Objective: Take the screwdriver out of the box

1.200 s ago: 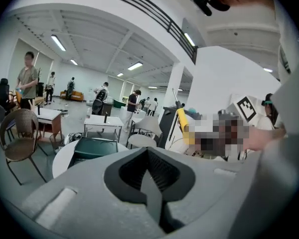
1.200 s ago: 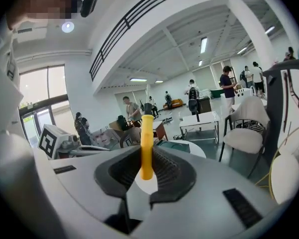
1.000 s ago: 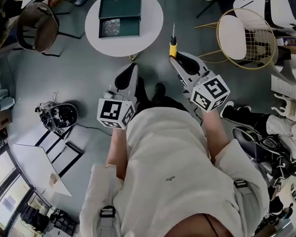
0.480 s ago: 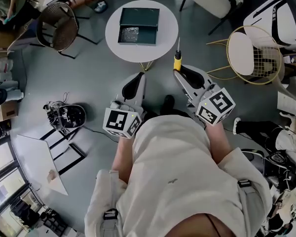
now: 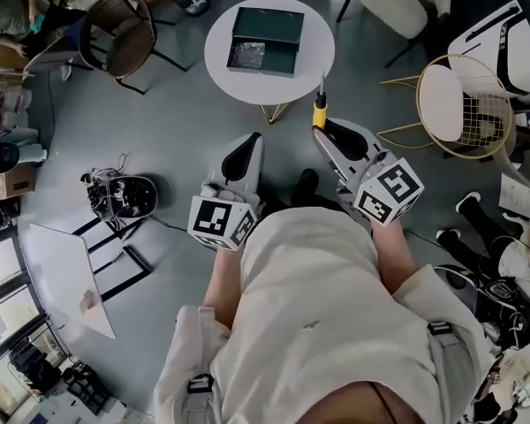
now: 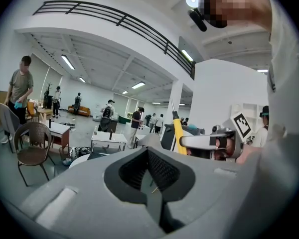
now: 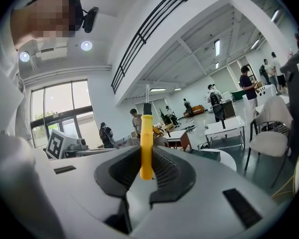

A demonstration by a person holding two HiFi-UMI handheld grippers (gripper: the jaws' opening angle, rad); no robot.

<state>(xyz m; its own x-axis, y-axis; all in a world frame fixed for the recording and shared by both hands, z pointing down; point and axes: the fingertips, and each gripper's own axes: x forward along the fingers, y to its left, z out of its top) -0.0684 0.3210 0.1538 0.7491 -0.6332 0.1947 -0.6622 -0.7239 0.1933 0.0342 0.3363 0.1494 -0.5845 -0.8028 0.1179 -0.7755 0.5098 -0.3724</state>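
The right tongs (image 7: 146, 169) are clamped on the yellow plastic handle of a slim screwdriver (image 7: 146, 138). Its thin metal shaft sticks out past the tips, and it is held in the air above the grey floor (image 5: 159, 131), on the person's side of the small round white counter (image 5: 225, 60). The open dark green box (image 5: 267, 40) lies on that counter, well apart from the tool, and the left tongs (image 6: 150, 173) are closed on nothing, just beside the right pair.

1 screwdriver (image 5: 319, 111), 1 box (image 5: 269, 26), 1 round table (image 5: 223, 56), 2 tools: left tool (image 5: 247, 141), right tool (image 5: 321, 130).
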